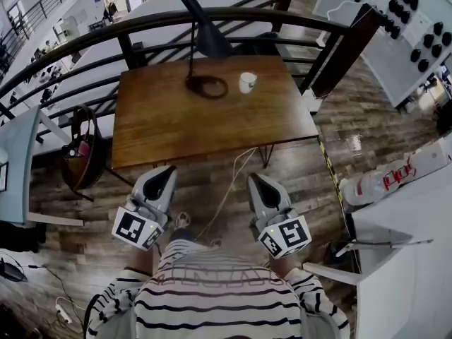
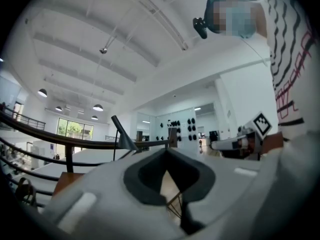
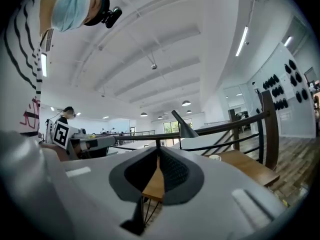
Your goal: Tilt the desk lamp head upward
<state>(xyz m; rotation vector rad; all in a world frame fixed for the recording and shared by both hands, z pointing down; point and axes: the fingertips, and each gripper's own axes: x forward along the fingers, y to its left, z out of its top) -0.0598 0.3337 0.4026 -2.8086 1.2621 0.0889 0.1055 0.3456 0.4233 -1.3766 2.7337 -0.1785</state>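
**Holding the left tongs (image 1: 167, 171) and the right tongs (image 1: 256, 180) shut, well apart from the desk lamp (image 1: 203, 35)**

A dark round chair (image 1: 81, 154) stands on the plank floor by the left side of the counter (image 1: 162, 133). Next comes the left tongs. It has a smooth, pale grey shell that looks like plastic. At its back is a cube (image 1: 138, 228) with black and white squares. In the left gripper view its two dark pads meet at a pointed tip (image 2: 167, 151). They are clenched together with nothing between them. The tongs touches nothing and hangs over the floor, just in front of the counter's near edge.

The counter is a brown wooden square with a shiny top and thin legs. The desk lamp stands on its far side, near the dark curved railing (image 1: 141, 23). The lamp is black. It has a flat ring for a foot (image 1: 207, 87), a thin straight stick, and a head shaped like a cone. The head slants, with the pointy end up and the wide end down. A small white cup (image 1: 246, 82) sits just to the right of the lamp's foot and does not touch it.

A thin white cord (image 1: 229, 186) runs along the floor between the two tongs.

The right tongs looks the same, grey and smooth, with its own square-marked cube (image 1: 286, 235). In the right gripper view its ribbed dark pads are pressed tight together (image 3: 157, 154). It holds nothing and touches nothing. Far to the right is a white board (image 1: 402, 20) dotted with round black knobs.
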